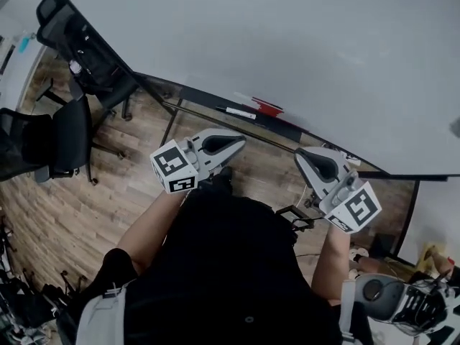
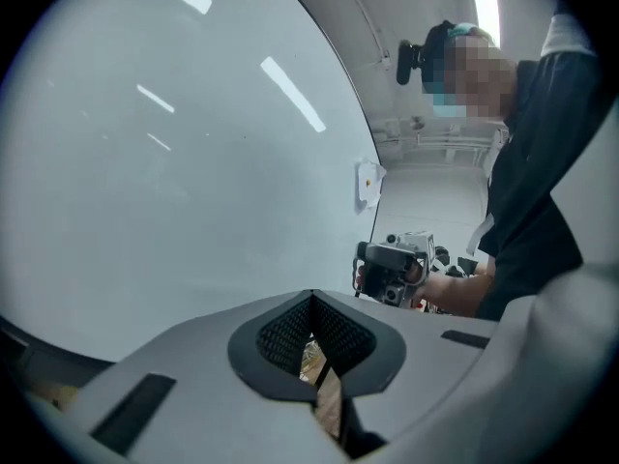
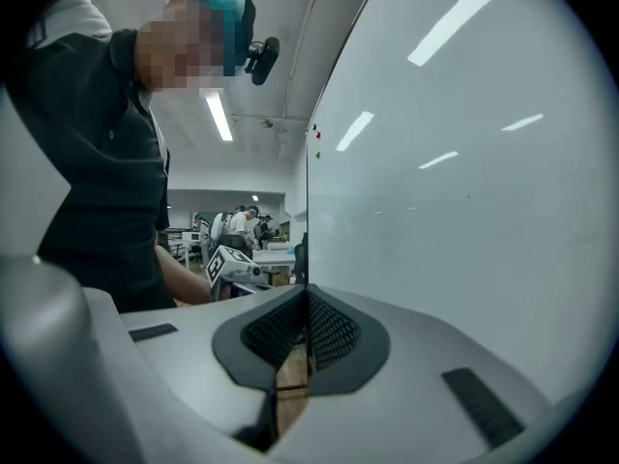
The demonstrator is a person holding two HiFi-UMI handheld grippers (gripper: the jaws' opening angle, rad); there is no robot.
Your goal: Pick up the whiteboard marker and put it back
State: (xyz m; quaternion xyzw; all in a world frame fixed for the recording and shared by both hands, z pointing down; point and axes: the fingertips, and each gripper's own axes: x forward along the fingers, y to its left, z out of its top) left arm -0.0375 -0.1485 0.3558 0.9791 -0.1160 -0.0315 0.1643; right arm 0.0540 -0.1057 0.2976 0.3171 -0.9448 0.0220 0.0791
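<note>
A white whiteboard marker with black ends [image 1: 239, 113] lies on the ledge under the big whiteboard [image 1: 287, 42], next to a red item [image 1: 267, 107]. My left gripper [image 1: 236, 141] hovers below and just left of the marker, shut and empty. To the right of the marker, my right gripper [image 1: 307, 154] is held at about the same height, also shut and empty. In the left gripper view the jaws [image 2: 311, 341] meet in front of the whiteboard [image 2: 174, 162], with the right gripper [image 2: 395, 267] beyond. The right gripper view shows closed jaws [image 3: 308, 329] beside the board [image 3: 464, 162].
Two black office chairs [image 1: 61, 139] [image 1: 86, 49] stand on the wood floor at the left. The whiteboard's black frame and stand legs [image 1: 172, 124] run below the ledge. Gear lies on the floor at the bottom right [image 1: 402, 300]. People and desks show far off [image 3: 237, 225].
</note>
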